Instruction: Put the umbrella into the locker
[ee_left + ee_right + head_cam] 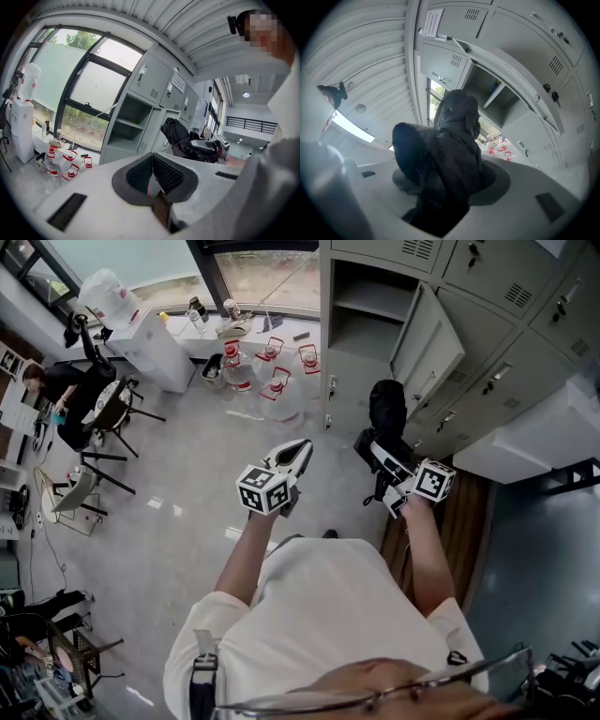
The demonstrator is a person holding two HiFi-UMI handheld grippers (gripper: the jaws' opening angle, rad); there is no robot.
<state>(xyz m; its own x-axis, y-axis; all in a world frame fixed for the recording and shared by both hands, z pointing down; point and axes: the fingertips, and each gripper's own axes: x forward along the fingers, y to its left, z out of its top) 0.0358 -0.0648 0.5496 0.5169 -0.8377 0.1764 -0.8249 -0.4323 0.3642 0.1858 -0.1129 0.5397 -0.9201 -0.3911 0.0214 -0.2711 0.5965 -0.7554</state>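
- The right tool (377, 451) is clamped on the umbrella (387, 407). In the right gripper view its jaws (446, 174) stand apart with the black folded fabric (457, 140) bunched between them and filling the gap.
- The umbrella is outside the locker (367, 306), held in the air in front of the open compartment. It touches neither the locker frame nor the door (424, 341).
- The umbrella's free end points toward the locker, and the open compartment (493, 96) shows just past it in the right gripper view.
- The locker door is swung wide, out to the right of the compartment. A shelf (367, 298) crosses the inside.
- The left tool (298, 450) has its jaws together, the ribbed pads (165, 174) meeting along one line with nothing between them.
- The left tool is in front of the locker, beside the right tool and apart from it. Its own view shows the open locker (127, 125) and the umbrella (175, 133).
- Red-handled jugs (272, 369) stand on the floor (187, 512) just left of the locker.
- A white dispenser (155, 348) stands beyond the jugs, farther from the locker.
- A seated person (58, 395) is well apart from the locker, at the head view's left edge.
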